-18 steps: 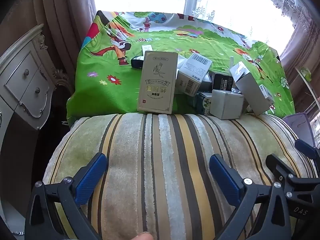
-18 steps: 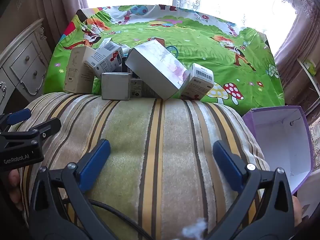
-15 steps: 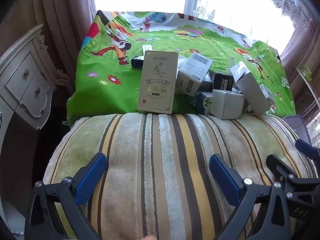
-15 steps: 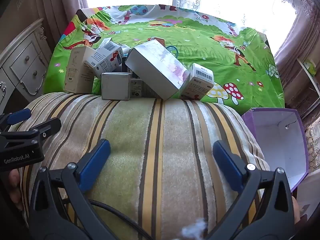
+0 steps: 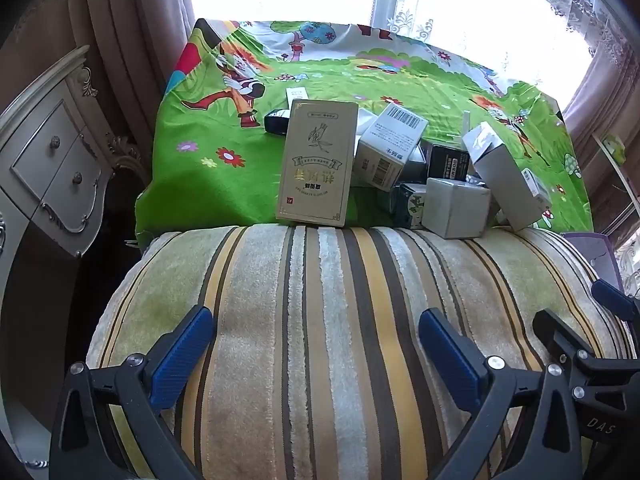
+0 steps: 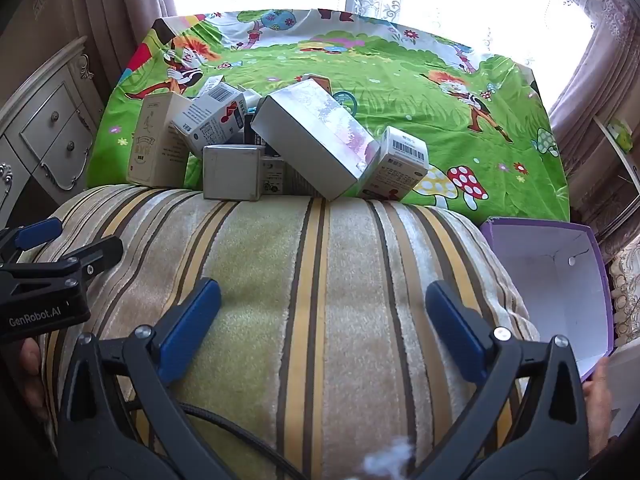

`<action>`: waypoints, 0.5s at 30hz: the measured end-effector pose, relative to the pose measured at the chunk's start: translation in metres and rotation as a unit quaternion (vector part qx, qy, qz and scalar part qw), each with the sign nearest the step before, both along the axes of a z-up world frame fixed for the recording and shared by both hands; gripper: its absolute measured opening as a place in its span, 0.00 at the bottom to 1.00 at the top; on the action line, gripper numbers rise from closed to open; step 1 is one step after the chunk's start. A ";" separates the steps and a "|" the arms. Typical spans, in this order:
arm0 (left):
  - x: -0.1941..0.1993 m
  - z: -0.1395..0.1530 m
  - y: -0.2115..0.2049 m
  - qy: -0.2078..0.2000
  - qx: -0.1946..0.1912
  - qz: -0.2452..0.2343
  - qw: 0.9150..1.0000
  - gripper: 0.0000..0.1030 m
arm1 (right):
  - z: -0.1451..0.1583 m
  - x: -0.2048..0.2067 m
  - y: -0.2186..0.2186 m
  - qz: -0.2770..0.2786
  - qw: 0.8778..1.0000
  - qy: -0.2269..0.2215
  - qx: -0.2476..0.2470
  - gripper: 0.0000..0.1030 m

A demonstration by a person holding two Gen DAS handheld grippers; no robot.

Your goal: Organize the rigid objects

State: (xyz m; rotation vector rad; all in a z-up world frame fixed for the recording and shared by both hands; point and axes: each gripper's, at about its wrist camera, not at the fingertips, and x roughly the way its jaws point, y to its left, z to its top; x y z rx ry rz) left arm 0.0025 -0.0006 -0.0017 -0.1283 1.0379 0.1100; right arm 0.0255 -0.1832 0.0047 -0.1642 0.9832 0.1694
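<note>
Behind the striped cushion (image 6: 320, 300), boxes (image 6: 316, 140) crowd the cartoon sheet (image 6: 400, 80).

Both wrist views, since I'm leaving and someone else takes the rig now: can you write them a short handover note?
Left tongs: open, empty, above the striped cushion.
Right tongs: open, empty, above the same cushion.
Boxes: heaped on the green cartoon cloth just past the cushion: tall beige box at the left end, long silver box tilted across the heap, small barcode box at the right end.
Purple box: open, nothing visible inside, right of the cushion.
Done: nothing sorted, as far as visible.
Left: the whole heap; the purple box is probably where it goes.
</note>
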 end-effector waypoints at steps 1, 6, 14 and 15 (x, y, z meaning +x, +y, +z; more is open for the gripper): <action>0.000 0.000 0.000 0.000 0.000 0.000 1.000 1.00 | 0.001 -0.001 0.000 0.000 1.000 0.000 0.000 1.00; -0.001 0.000 0.000 -0.001 -0.001 0.002 1.000 1.00 | 0.000 -0.001 0.000 0.000 1.000 0.000 0.000 1.00; -0.004 0.001 0.000 -0.008 -0.003 0.002 1.000 1.00 | -0.002 0.001 -0.002 0.000 1.000 -0.002 0.001 1.00; -0.004 0.001 0.000 -0.009 -0.003 0.002 1.000 1.00 | -0.002 0.001 -0.002 0.000 1.000 -0.002 0.002 1.00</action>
